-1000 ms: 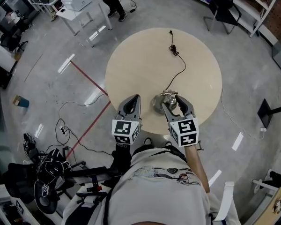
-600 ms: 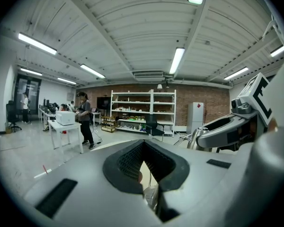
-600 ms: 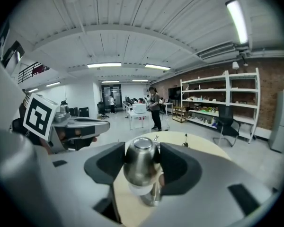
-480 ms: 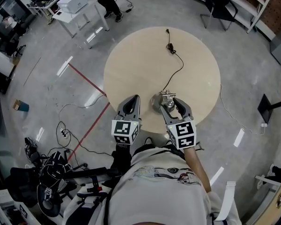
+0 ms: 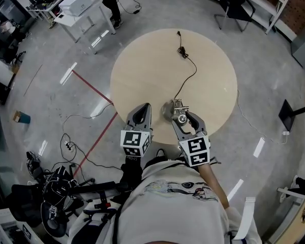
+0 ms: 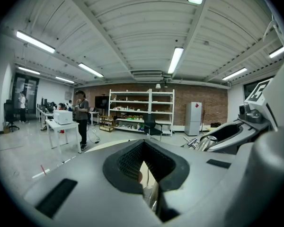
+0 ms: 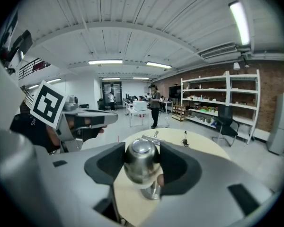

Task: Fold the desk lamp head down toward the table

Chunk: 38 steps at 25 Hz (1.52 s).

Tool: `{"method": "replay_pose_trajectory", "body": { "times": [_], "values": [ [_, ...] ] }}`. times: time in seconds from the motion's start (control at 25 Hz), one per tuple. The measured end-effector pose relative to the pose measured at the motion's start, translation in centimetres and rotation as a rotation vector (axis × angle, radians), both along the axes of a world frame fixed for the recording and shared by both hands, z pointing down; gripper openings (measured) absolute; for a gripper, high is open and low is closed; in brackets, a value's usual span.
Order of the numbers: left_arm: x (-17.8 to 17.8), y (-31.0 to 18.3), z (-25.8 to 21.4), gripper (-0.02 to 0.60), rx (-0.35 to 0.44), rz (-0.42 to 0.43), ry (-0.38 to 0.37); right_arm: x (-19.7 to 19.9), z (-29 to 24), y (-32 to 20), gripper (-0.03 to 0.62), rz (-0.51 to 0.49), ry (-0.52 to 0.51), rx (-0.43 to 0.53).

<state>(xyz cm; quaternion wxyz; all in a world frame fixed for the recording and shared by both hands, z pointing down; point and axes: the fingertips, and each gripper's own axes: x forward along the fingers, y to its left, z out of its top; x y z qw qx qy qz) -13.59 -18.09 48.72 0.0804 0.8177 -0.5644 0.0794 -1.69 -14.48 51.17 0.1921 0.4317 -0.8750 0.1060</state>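
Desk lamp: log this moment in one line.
right gripper: shut on lamp head | left gripper: shut, empty | lamp base: on table

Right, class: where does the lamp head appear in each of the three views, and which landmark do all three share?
Head view: lamp head low centre, near the round table's near edge, between the tongs of the right gripper.
Left gripper view: lamp head at far right, mid-height, beside the right gripper.
Right gripper view: lamp head dead centre, between the tongs.
Shared landmark: the white box across the room.
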Motion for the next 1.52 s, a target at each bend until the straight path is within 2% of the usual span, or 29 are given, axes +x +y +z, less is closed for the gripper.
{"method": "replay_pose_trajectory", "body": {
  "times": [0.92,1.52],
  "values": [
    [0.2,0.2,-0.3,0.000,0.000,-0.010,-0.003,0.3,2.5,2.0,0.235,-0.020,0.069,-0.016],
    [0.5,1.5,0.6,0.000,-0.029,-0.007,-0.007,0.6,5.4,3.7,0.236,-0.042,0.155,-0.046]
  ]
}}
